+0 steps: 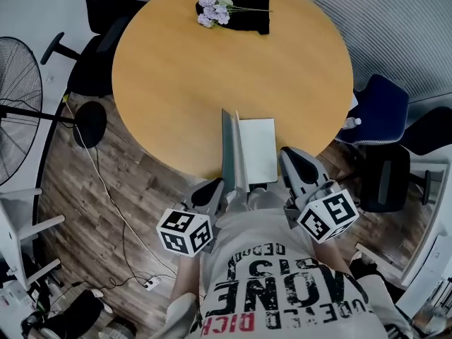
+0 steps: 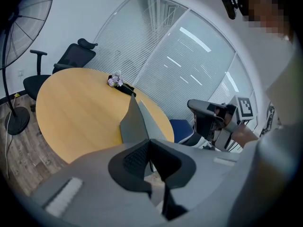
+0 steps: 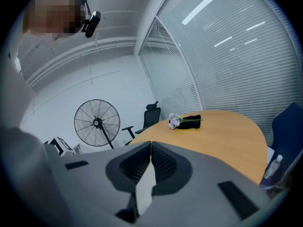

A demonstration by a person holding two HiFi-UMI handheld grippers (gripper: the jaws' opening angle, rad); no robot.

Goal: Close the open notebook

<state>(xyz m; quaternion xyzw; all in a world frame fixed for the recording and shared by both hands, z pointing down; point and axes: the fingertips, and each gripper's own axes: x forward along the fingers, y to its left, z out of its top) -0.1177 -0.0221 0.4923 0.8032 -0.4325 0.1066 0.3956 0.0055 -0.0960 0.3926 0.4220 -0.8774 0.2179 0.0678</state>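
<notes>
Grey cover (image 1: 230, 150) standing nearly on edge: where does the notebook (image 1: 258, 150) sit?

At the near rim of the round wooden bench (image 1: 212, 69), right in front of the person. Its right half lies flat, pale page up. The left cover rises steeply from the spine.

What holds it up?

The left gripper (image 2: 150, 143), as far as I can judge. Its jaws are clenched tip to tip, and the cover rises straight from those tips, so they seem to pinch its near edge.

And the right gripper (image 3: 150, 146)?

Jaws pressed together with nothing gripped. A pale patch shows behind the tips, but I can't say what it is. It hangs just beside the right page's near corner.

So which step is this?

Mid-swing, I'd say: the cover is lifted but not yet past upright.

Next move?

Carry the cover over to the right in an arc about the spine, then lower it flat. The right gripper should keep clear, or steady the lower half if it slides.
</notes>
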